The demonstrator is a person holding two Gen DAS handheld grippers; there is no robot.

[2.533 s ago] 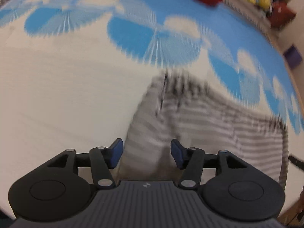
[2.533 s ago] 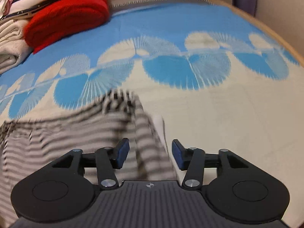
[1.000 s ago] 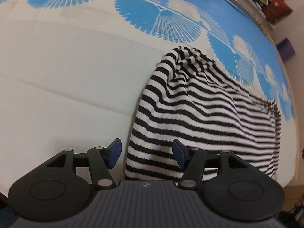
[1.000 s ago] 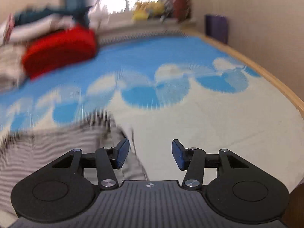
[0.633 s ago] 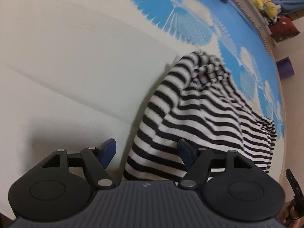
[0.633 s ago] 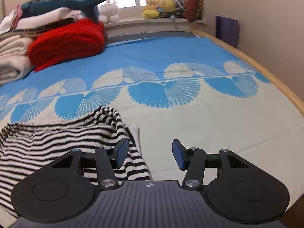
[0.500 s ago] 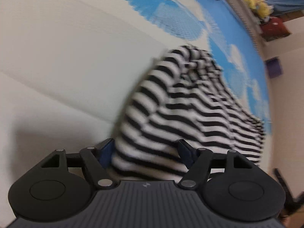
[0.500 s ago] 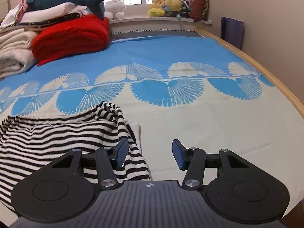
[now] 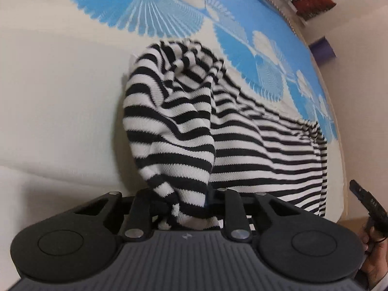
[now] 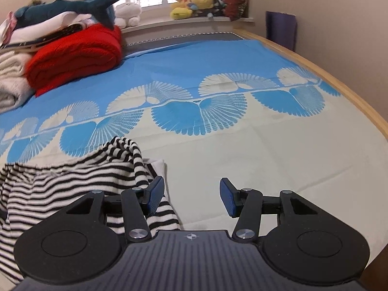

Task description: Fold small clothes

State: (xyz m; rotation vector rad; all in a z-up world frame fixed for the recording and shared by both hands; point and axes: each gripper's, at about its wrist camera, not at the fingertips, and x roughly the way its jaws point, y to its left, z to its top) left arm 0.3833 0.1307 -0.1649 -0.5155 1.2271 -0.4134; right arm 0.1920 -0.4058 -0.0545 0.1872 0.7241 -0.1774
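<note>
A black-and-white striped garment (image 9: 242, 140) lies rumpled on the bed. My left gripper (image 9: 186, 206) has its jaws closing on the near left corner of that garment, and the cloth bunches up between the fingers and hides the pads. In the right wrist view the same striped garment (image 10: 72, 181) lies at lower left. My right gripper (image 10: 191, 196) stands open just above the bedsheet, its left pad (image 10: 155, 194) beside the garment's right edge, with nothing between the fingers.
The bedsheet (image 10: 242, 157) is cream near me and blue with fan prints farther off. A red folded knit (image 10: 77, 55) and stacked clothes sit at the far left. Plush toys (image 10: 191, 4) line the windowsill. A wooden bed edge (image 10: 351, 97) runs along the right.
My left gripper moved down onto the garment's near corner, and its fingers came together on the cloth, which now bunches up. The right gripper stayed open and barely shifted.
</note>
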